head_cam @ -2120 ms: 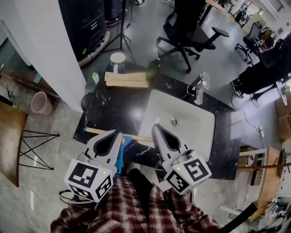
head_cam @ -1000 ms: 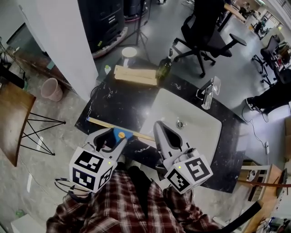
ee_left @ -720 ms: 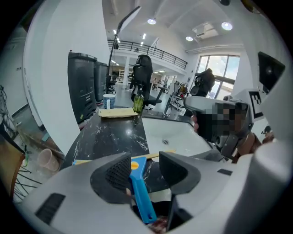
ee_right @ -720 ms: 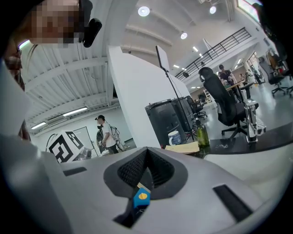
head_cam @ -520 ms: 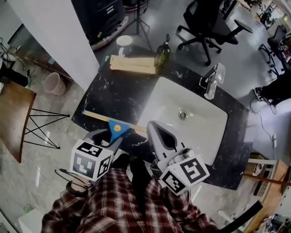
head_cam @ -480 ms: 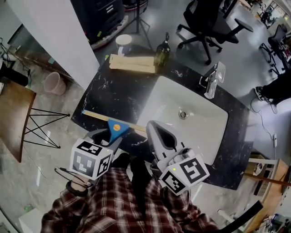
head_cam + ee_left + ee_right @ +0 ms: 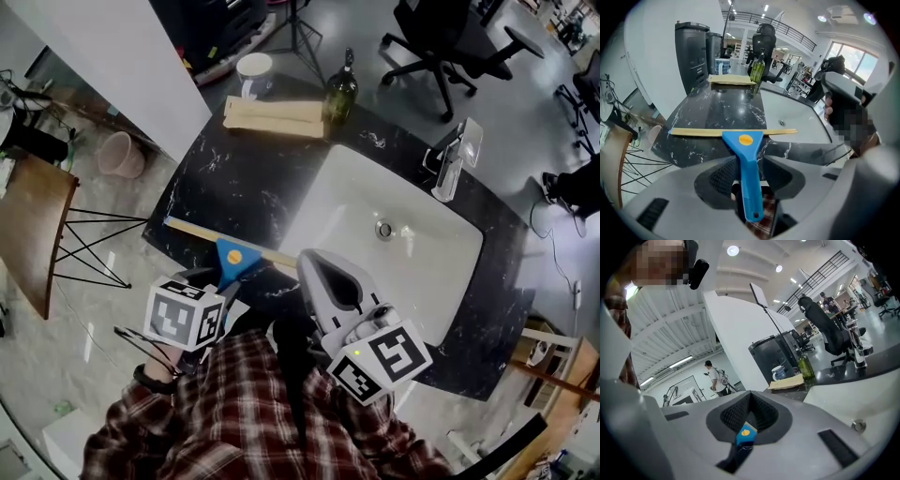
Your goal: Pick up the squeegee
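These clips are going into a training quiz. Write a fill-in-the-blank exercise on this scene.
1. The left gripper is shut on the squeegee by its ___ handle.
2. The right gripper has its jaws together and holds ___.
3. The white sink is set into a ___ marbled counter.
4. At the counter's far edge, a green ___ stands upright.

Missing words: blue; nothing; black; bottle

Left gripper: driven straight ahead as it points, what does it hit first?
Left gripper grips the blue plastic squeegee; ahead lies black marble counter, then probably the green glass bottle. Depth unclear.
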`<state>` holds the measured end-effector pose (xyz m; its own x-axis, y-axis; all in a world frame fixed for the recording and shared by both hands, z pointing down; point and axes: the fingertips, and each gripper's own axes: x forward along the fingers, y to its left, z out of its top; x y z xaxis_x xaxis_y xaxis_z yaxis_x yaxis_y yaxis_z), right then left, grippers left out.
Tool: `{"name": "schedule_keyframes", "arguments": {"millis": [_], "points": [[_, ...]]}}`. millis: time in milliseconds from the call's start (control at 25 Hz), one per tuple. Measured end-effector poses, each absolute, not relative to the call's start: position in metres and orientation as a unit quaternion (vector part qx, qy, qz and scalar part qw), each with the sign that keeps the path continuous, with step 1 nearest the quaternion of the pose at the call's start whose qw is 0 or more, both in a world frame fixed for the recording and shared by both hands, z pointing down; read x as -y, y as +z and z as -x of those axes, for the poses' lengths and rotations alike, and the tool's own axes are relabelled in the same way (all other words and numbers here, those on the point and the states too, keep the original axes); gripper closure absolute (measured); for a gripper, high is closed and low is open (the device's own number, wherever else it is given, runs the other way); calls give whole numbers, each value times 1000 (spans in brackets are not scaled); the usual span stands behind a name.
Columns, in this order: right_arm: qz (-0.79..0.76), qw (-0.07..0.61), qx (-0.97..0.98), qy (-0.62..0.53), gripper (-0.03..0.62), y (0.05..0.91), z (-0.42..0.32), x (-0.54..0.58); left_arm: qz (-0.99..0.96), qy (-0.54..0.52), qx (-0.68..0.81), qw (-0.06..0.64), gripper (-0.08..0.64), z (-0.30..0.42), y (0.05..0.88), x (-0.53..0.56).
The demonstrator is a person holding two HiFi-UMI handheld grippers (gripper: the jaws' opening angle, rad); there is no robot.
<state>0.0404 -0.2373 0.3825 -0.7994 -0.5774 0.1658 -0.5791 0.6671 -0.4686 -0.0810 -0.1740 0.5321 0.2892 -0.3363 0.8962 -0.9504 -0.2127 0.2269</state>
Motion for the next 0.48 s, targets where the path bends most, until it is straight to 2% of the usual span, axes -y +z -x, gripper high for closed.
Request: {"name": "schedule_keyframes", "arguments": {"millis": [480], "points": [[-316, 15, 909, 272, 581, 397, -49, 247, -639, 403, 469, 458, 383, 85, 560, 174]]}}
